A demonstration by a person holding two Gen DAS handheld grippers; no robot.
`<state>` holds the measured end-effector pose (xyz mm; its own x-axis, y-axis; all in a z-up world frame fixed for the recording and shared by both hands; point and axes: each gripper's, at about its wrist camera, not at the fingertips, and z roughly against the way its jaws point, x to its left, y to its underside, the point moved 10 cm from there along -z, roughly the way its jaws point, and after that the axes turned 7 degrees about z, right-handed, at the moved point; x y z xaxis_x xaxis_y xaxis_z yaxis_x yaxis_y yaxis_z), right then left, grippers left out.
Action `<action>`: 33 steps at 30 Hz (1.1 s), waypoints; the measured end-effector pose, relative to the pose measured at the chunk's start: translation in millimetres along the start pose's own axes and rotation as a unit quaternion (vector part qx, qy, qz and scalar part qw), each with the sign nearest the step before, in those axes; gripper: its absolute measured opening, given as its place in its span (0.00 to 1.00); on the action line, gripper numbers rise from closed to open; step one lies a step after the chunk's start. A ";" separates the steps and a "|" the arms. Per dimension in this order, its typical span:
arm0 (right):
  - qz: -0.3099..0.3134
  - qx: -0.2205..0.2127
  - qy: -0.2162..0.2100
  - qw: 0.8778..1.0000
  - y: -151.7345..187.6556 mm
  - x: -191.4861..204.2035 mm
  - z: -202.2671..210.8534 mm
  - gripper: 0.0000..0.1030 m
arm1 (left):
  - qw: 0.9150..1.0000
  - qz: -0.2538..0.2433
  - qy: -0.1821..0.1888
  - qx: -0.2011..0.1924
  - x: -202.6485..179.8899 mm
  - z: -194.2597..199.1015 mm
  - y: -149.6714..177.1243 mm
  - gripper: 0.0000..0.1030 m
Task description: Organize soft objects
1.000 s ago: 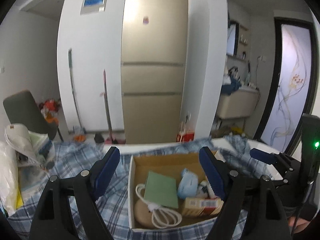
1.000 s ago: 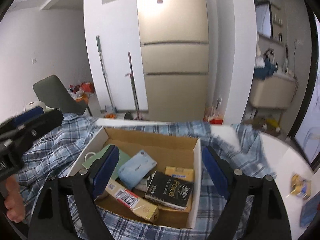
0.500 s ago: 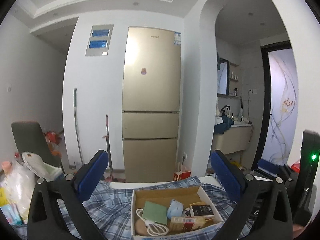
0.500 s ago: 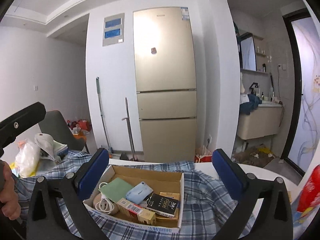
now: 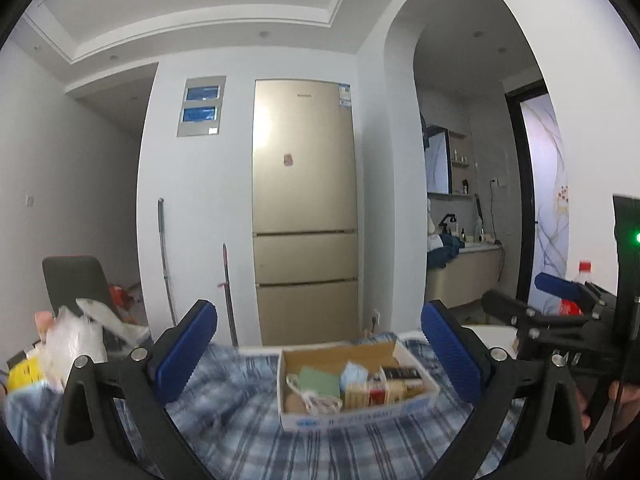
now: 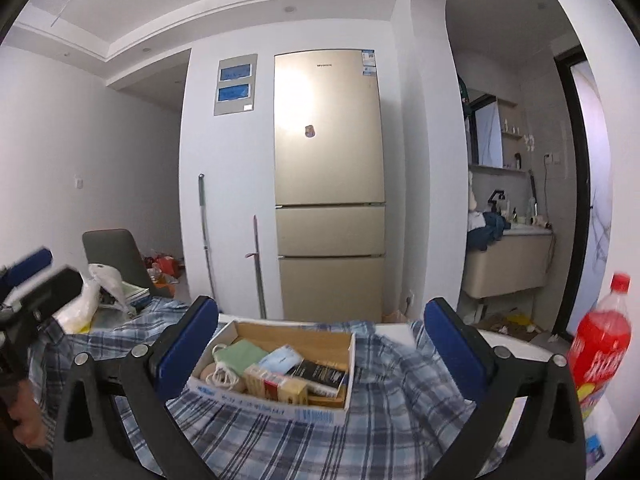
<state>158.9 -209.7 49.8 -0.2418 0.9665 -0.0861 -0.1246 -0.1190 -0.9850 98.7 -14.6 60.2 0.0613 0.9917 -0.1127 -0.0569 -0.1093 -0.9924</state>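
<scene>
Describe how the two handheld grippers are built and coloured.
Both the left gripper and the right gripper have black frames with silver bolts and two fingers tipped with ribbed blue pads. The right gripper's body shows a green light.

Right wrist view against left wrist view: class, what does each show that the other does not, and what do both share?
Right only: the whole red bottle, label included. Left only: the green light on the right gripper's body. Both: open cardboard box of small items on the plaid cloth, gold fridge, grey chair.
</scene>
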 end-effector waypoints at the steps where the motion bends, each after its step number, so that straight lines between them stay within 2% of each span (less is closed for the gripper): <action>1: -0.003 0.002 -0.002 1.000 5.5 0.1 1.0 1.00 | 1.000 -0.009 -0.006 -0.007 1.2 3.9 7.1 1.00; 3: -0.005 0.002 -0.002 1.000 17.1 -0.6 3.0 1.00 | 1.000 -0.019 -0.011 -0.015 3.4 7.3 17.0 1.00; 5: -0.005 -0.003 0.001 1.000 27.8 -1.7 4.7 1.00 | 1.000 -0.016 -0.006 -0.009 7.3 7.8 30.7 1.00; 7: -0.002 0.002 -0.013 1.000 38.2 1.8 3.2 1.00 | 0.999 -0.020 -0.024 -0.005 14.3 5.8 41.6 1.00; 11: -0.004 0.003 -0.018 1.000 51.6 0.8 3.0 1.00 | 1.000 -0.010 -0.025 0.011 26.2 0.1 59.8 1.00; 18: 0.007 -0.005 -0.023 1.000 53.4 5.4 8.3 1.00 | 0.999 0.000 -0.030 0.028 32.0 -8.5 64.0 1.00; 24: 0.006 -0.008 -0.020 1.000 51.6 5.2 8.8 1.00 | 0.999 -0.014 -0.029 0.032 25.5 -9.3 66.6 1.00; 33: 0.006 -0.005 -0.015 1.000 52.6 5.0 10.3 1.00 | 0.999 -0.004 -0.031 0.033 28.9 -9.3 67.4 1.00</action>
<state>141.3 -213.5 -0.9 -0.2727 0.9576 -0.0933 -0.1126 -0.1281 -0.9853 105.9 6.0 -10.4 0.0006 0.9951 -0.0985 -0.1229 -0.0977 -0.9876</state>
